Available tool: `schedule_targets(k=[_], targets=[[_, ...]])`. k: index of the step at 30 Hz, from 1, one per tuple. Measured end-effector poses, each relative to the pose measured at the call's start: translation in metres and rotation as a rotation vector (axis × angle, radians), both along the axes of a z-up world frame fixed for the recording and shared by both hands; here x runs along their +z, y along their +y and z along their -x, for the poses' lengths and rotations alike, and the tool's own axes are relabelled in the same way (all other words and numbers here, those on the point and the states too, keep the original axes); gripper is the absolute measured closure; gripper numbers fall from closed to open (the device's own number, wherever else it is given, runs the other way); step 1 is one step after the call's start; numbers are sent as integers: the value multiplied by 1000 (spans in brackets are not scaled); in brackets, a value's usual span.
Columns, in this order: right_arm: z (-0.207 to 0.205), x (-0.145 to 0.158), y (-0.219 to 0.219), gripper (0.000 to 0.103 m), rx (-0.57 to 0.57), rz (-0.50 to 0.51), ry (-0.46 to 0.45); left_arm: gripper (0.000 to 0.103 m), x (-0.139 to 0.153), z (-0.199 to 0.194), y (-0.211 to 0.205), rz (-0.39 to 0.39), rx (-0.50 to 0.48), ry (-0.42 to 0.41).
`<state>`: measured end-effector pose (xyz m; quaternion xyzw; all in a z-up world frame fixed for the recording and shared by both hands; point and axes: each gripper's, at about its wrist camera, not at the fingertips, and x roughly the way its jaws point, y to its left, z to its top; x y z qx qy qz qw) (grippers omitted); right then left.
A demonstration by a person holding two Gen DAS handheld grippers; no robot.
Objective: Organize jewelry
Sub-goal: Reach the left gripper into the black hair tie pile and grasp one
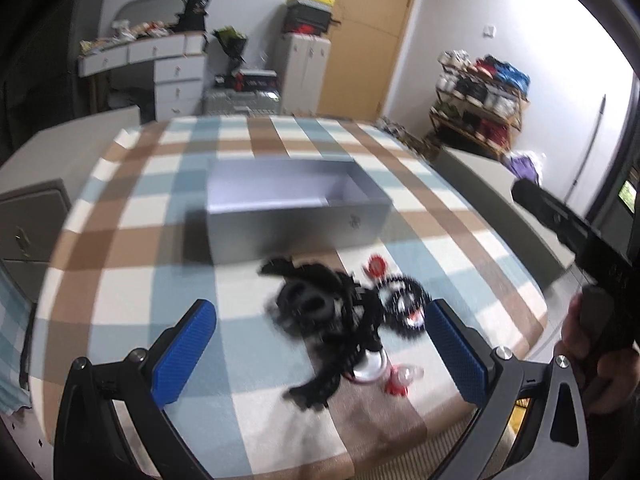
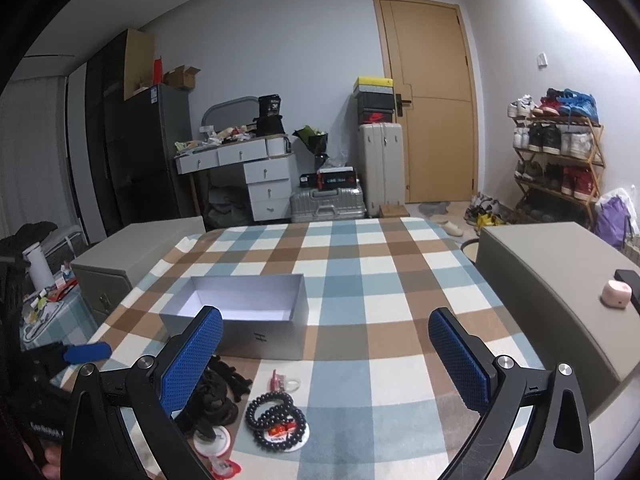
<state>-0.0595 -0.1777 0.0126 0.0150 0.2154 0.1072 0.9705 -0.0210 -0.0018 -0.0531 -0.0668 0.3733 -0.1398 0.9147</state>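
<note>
Both grippers are held with jaws wide apart and nothing between them: the left gripper (image 1: 320, 356) is aimed down at the jewelry, the right gripper (image 2: 326, 360) is raised over the near edge of the table (image 2: 400, 280). Near that edge, a tangle of black bands (image 2: 216, 396) is seen just beside a beaded bracelet (image 2: 276, 420), with round tags (image 2: 212, 440) and a small red-and-clear piece (image 2: 284, 380) close by. Just beyond this pile, toward the table's middle, a grey box (image 2: 256, 344) is set open, and its visible inside appears bare. Nothing is judged to have been sorted yet; every piece is still to be lifted into the box.
</note>
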Motion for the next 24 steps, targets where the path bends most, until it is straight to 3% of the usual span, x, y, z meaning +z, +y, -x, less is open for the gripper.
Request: schedule_targets(k=[9, 15, 17, 19, 24], targets=[[-3, -18, -1, 0, 14, 5, 54, 22, -23, 2, -6, 42, -119, 117], [-5, -31, 1, 0, 20, 28, 83, 51, -32, -2, -4, 48, -165, 158], [-6, -36, -1, 0, 21, 26, 98, 69, -36, -3, -2, 56, -174, 171], [-6, -40, -2, 0, 20, 23, 112, 80, -38, -4, 0, 63, -178, 180], [-8, -51, -4, 0, 47, 20, 166, 87, -36, -2, 10, 85, -193, 172]])
